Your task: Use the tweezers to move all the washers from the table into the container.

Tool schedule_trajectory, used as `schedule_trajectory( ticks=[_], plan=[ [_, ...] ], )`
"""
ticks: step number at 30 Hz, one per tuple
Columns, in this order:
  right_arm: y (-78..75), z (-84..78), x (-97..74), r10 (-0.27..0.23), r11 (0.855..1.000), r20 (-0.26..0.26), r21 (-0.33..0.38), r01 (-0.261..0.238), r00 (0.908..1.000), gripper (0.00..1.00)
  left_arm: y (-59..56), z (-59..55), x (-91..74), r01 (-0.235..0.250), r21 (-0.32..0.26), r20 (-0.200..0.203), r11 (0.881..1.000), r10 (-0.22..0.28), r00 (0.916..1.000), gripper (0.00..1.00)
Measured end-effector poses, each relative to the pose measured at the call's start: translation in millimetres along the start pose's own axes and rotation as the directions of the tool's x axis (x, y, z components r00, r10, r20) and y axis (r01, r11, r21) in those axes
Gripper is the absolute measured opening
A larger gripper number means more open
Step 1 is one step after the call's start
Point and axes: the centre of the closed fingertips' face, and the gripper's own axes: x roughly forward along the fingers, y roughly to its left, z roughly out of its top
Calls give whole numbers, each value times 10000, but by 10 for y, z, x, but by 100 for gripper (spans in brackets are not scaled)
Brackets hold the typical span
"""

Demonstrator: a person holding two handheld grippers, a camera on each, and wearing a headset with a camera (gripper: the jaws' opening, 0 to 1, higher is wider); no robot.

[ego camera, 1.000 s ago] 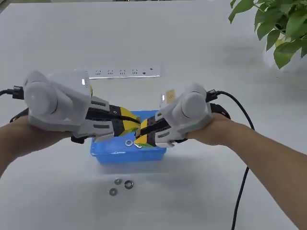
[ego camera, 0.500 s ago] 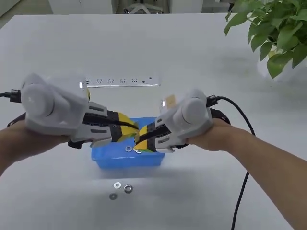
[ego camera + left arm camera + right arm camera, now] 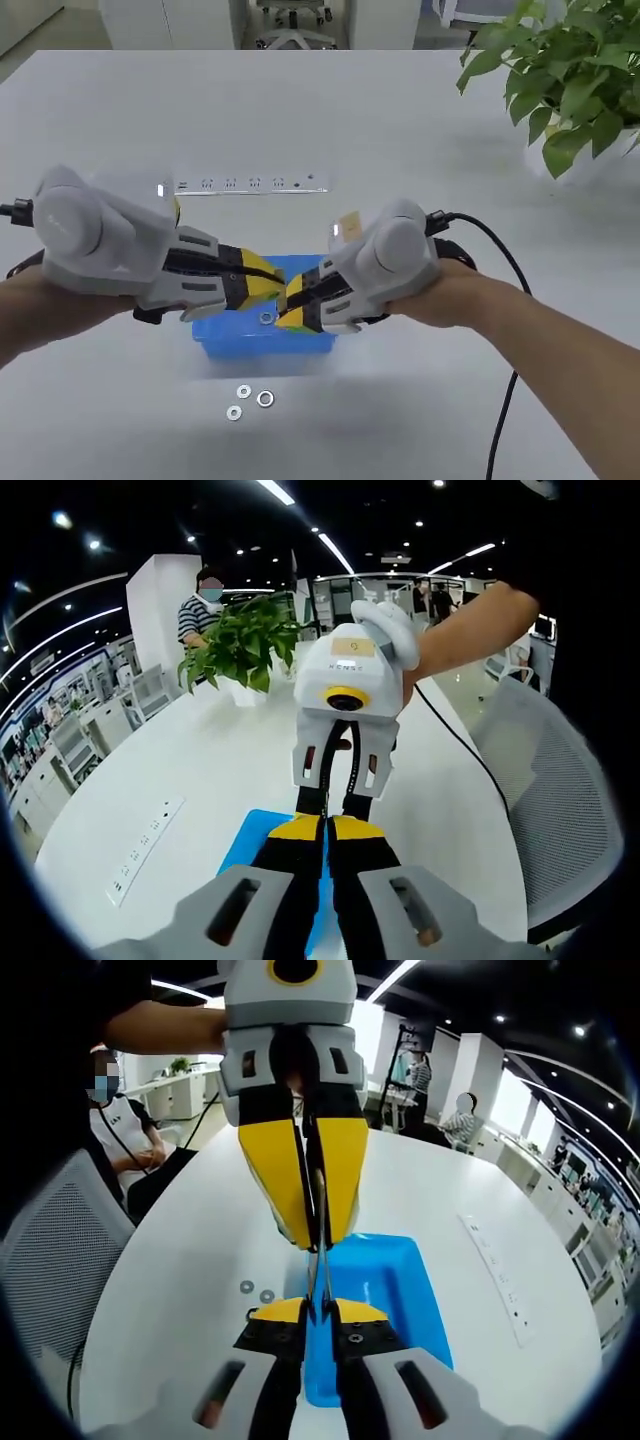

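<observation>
Both grippers meet tip to tip above the blue container [image 3: 225,338]. The left gripper [image 3: 272,287] comes in from the left, the right gripper [image 3: 291,300] from the right. In the right gripper view, thin metal tweezers [image 3: 318,1260] run from my right gripper [image 3: 320,1310] up between the yellow jaws of the left gripper [image 3: 318,1243]. Both pairs of jaws look shut on them. Three washers [image 3: 248,400] lie on the table in front of the container, two of these washers [image 3: 257,1291] showing beside it. One washer [image 3: 265,318] lies inside the container.
A white power strip [image 3: 245,184] lies behind the container. A potted plant [image 3: 570,70] stands at the far right. A black cable [image 3: 505,400] trails from the right gripper toward the near edge. People sit at desks in the background.
The head camera has tilted, so the whole picture has shifted. The grippers stay tip to tip over the container, and the washers on the table have not moved.
</observation>
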Motion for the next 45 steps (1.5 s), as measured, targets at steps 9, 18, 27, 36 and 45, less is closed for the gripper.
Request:
schedule_trajectory(
  ticks=[9,18,27,36,45],
  plan=[
    [71,29,-25,-114,9997,-24,212,114,9999,18,-107,-42,-33,-51,-164,4,9999,51,10000,4],
    [127,-32,-107,-360,9979,-204,523,371,9991,26,-186,-131,-63,-148,-302,-30,9994,148,9999,4],
    [153,-123,-242,-942,9886,-370,1144,979,9949,42,-252,-229,-83,-244,-378,-26,9990,244,9997,5],
    [184,-222,-349,-1664,9634,-346,2075,1699,9855,62,-332,-334,-72,-219,-495,-64,9985,216,9997,5],
    [206,-305,-396,-2088,9415,-389,2623,2116,9772,78,-388,-414,-51,-112,-587,-112,9982,105,9999,5]
  ],
)
